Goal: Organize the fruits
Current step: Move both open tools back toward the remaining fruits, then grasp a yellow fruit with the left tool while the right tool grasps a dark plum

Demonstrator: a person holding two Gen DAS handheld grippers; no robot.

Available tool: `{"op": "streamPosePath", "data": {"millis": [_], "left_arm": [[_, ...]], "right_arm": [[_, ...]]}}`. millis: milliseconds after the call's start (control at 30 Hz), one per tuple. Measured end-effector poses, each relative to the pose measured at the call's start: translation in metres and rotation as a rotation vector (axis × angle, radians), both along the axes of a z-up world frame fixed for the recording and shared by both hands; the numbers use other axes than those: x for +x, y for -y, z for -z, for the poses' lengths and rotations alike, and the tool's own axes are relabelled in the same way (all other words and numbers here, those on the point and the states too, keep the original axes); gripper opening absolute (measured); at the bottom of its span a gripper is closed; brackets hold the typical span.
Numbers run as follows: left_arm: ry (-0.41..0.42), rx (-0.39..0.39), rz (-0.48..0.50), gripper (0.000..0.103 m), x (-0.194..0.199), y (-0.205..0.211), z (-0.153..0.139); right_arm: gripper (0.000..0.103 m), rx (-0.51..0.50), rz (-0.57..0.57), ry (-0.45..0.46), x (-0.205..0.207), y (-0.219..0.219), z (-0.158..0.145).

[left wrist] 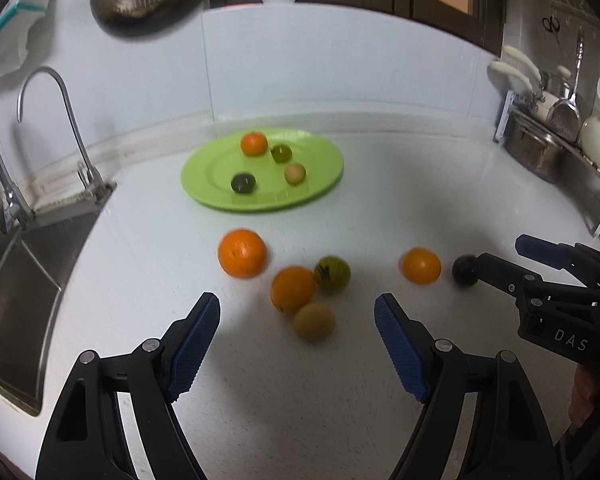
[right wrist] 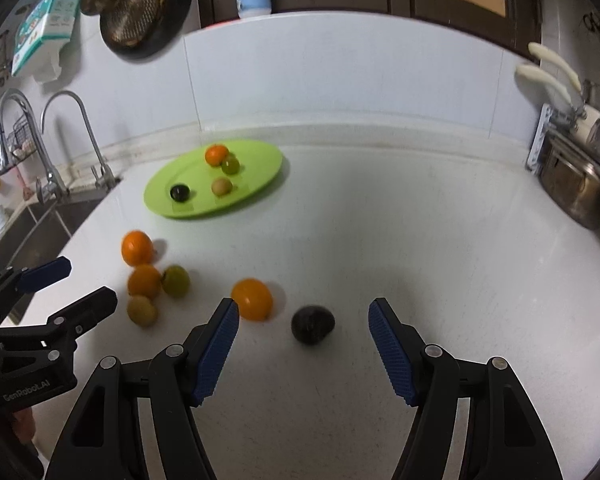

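A green plate point(left wrist: 320, 184) point(right wrist: 260, 176) at the back of the white counter holds several small fruits. Loose fruits lie in front of it: three oranges point(left wrist: 242, 253) point(left wrist: 293, 289) point(left wrist: 421, 265), a green fruit point(left wrist: 332, 274), a tan fruit point(left wrist: 314, 323) and a dark fruit point(left wrist: 465, 271) point(right wrist: 313, 324). My left gripper point(left wrist: 297, 312) is open, its fingertips on either side of the tan fruit and an orange. My right gripper point(right wrist: 303, 316) is open with the dark fruit between its fingertips; an orange point(right wrist: 252, 299) sits by its left finger.
A steel sink point(left wrist: 16, 292) with two faucets point(left wrist: 60, 128) lies at the left. A metal pot and utensil rack point(left wrist: 548, 140) stand at the right. A dark strainer point(right wrist: 140, 8) hangs on the wall. The counter front is bare white surface.
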State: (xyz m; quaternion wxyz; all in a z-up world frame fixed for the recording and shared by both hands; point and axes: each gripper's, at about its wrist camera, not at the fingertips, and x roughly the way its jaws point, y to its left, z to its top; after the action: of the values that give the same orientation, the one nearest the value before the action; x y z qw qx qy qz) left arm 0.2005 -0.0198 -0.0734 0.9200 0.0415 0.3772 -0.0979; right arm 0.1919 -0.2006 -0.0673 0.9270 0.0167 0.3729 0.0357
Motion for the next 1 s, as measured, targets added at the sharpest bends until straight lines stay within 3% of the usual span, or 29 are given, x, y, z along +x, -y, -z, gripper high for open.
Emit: {"op": "streamPosePath", "data": {"millis": [233,367,1000], "left_arm": [[-0.061,-0.006,-0.007,0.069,0.007,0.005,0.018],[-0.093,-0.011,-0.006,0.06,0.009,0.007,0.027],[-0.132,-0.043,0.022,0.035,0.022,0.011,0.039]], "right_arm": [[0.067,0.008,-0.028,-0.05,0.012,0.003,0.017],[0.062,0.011,-0.042,-0.076,0.018,0.004,0.026],[0.042,0.046,-0.061,-0.121,0.03,0.009,0.044]]}}
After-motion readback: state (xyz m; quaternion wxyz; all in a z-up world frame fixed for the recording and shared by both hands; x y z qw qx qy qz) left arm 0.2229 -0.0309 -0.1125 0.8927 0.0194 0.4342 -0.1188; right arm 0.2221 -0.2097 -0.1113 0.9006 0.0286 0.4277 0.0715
